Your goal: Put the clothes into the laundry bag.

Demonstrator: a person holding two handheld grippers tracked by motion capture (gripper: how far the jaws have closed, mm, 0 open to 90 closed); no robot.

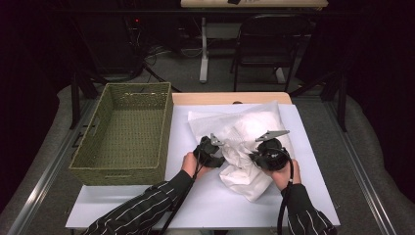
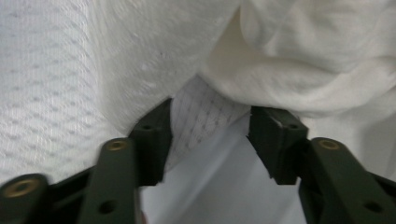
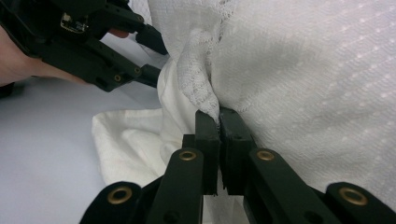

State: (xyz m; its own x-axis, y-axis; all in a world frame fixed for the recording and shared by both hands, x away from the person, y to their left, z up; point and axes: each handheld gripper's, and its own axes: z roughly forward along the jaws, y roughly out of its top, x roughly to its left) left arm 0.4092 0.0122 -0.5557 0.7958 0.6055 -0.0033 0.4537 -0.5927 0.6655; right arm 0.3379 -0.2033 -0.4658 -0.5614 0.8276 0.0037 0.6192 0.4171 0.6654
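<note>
My right gripper [image 3: 218, 122] has its jaws pressed together on a pinched fold of the white, dotted-weave cloth [image 3: 303, 79], the fabric bunching up in a ridge just above the jaw tips. My left gripper [image 2: 208, 135] has its jaws spread apart, with a thin, dotted layer of the same cloth [image 2: 205, 112] lying between them at the hem; the left jaw tip touches the fabric edge, while I cannot tell whether the right tip touches it. A thicker, smooth white fold hangs over that hem just beyond the jaws.

From the right gripper view, my left gripper [image 3: 154, 56] sits near the upper left, its jaws against the cloth's edge, with my hand [image 3: 18, 56] behind it.

In the high view, my left gripper [image 1: 211, 151] and right gripper [image 1: 269, 152] sit on opposite sides of the crumpled middle of the cloth [image 1: 240, 142], which lies rumpled on the white sheet-covered desk [image 1: 205, 200], its far part spread flatter toward the desk's back edge. My striped sleeves [image 1: 147, 210] come in from the near edge. A green woven rectangular basket [image 1: 147, 169] stands on the left of the desk, just beside the cloth's left edge. Beyond the desk stands a dark folding chair [image 1: 266, 49] on the grey floor.
</note>
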